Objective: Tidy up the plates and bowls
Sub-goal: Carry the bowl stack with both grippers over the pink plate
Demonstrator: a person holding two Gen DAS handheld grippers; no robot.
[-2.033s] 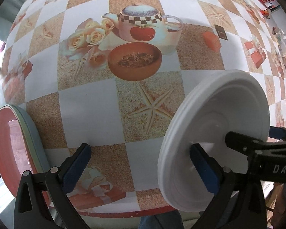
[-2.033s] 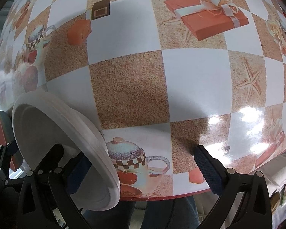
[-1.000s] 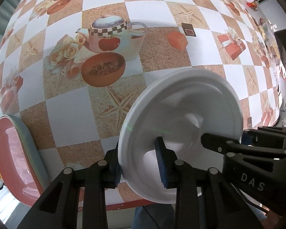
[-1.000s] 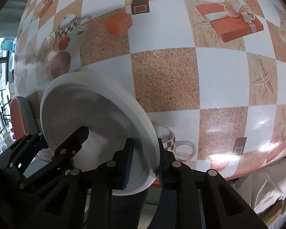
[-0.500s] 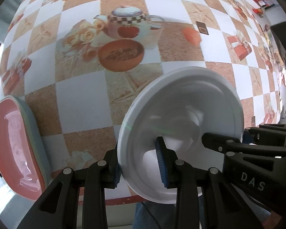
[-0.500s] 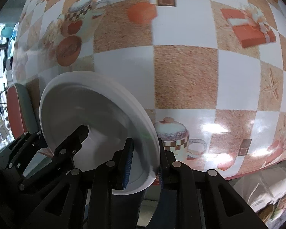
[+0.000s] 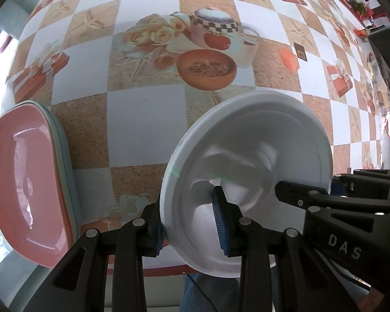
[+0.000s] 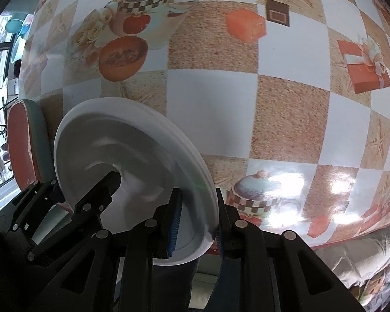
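In the left wrist view, the left gripper (image 7: pixel 192 219) is pinching the near rim of the white plate (image 7: pixel 249 156); one blue pad is pressing inside the dish and the other outside it; the plate is standing almost on edge above the table (image 7: pixel 143 130), with its hollow face turning toward this camera; the right gripper (image 7: pixel 332 187) is reaching in from the right of the plate and is clamping the opposite rim; the pink plate stack (image 7: pixel 26 187) is lying to the left of the white plate, at the table's near edge, apart from it. In the right wrist view, the right gripper (image 8: pixel 199 221) is pressing its pads on the plate rim, while the white plate (image 8: pixel 132 156) is rising to the left of it; the left gripper (image 8: pixel 98 189) is holding the far side; the pink plate stack (image 8: pixel 20 143) is showing just beyond the white plate, on its left. I am judging that the coming move is sideways toward the stack; the left hand is nearer to it, so the right one is probably needing to let go first.
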